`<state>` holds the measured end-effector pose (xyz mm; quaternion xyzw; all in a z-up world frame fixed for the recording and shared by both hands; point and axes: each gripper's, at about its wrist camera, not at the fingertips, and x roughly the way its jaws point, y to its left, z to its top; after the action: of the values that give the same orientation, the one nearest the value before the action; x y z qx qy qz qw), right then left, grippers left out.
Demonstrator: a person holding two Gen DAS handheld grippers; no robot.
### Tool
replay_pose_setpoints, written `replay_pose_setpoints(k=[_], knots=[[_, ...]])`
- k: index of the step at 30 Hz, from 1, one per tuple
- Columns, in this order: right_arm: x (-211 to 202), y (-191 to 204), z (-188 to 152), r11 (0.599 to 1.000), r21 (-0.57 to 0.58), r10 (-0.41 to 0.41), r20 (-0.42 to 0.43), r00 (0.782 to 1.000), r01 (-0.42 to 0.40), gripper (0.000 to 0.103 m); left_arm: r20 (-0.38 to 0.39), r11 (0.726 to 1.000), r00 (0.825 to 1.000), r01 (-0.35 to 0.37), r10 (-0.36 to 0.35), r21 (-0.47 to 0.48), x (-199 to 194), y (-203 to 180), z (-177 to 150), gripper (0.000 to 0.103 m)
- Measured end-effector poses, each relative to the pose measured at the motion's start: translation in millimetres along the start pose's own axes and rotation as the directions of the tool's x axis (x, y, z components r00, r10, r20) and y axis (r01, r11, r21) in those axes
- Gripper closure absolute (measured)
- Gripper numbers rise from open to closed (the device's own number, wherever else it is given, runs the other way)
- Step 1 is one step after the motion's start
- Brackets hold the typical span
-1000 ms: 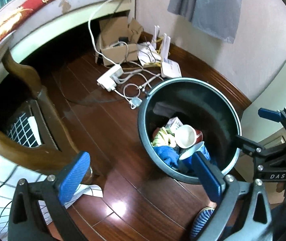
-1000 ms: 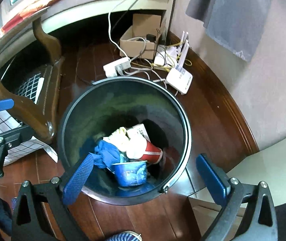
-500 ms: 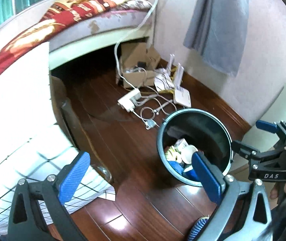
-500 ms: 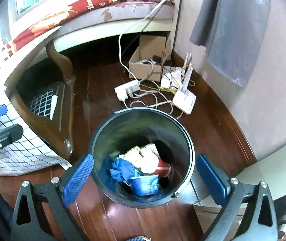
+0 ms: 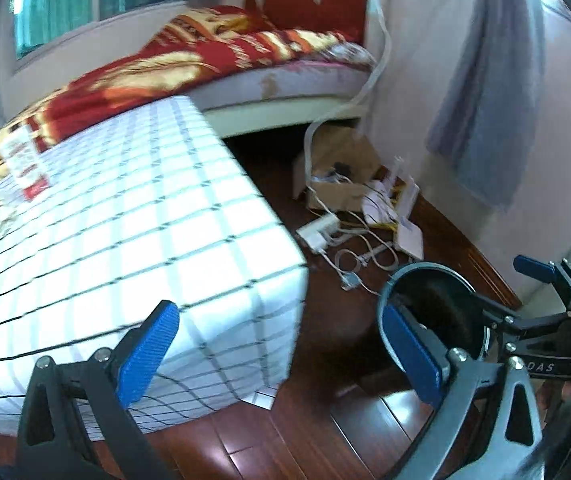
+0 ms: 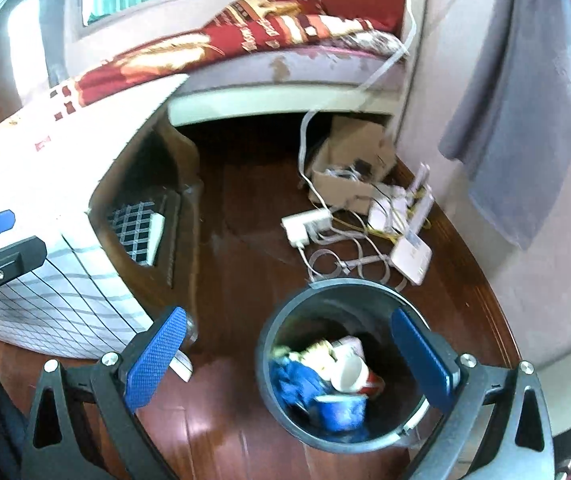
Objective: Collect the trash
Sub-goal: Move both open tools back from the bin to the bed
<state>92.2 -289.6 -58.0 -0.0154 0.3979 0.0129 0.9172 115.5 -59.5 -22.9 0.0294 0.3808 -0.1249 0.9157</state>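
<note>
Below, both the left gripper (image 5: 281,356) and right gripper (image 6: 285,360) gape empty, cables (image 6: 337,256) beside the bin (image 6: 285,320).

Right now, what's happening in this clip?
A person holds two grippers above a bedroom floor. Both the left gripper and the right gripper are open and empty. The bin below already holds cups and a blue rag. A small packet lies on the checked table.

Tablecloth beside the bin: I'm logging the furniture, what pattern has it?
White tablecloth with a thin dark grid; clearest in the left wrist view.
</note>
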Motion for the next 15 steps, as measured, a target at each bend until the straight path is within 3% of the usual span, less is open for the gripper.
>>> replay_pose_setpoints(k=[8, 15], knots=[[-4.9, 57.4, 46.6, 0.996, -0.04, 0.088, 0.101, 0.991, -0.084, 0.0, 0.054, 0.983, 0.985, -0.16, 0.166, -0.094, -20.0, 78.2, 4.5, 0.001], [7.5, 135.2, 85.6, 0.976, -0.146, 0.18, 0.106, 0.978, -0.164, 0.0, 0.048, 0.936, 0.959, -0.26, 0.279, -0.235, -32.8, 171.5, 11.1, 0.001]])
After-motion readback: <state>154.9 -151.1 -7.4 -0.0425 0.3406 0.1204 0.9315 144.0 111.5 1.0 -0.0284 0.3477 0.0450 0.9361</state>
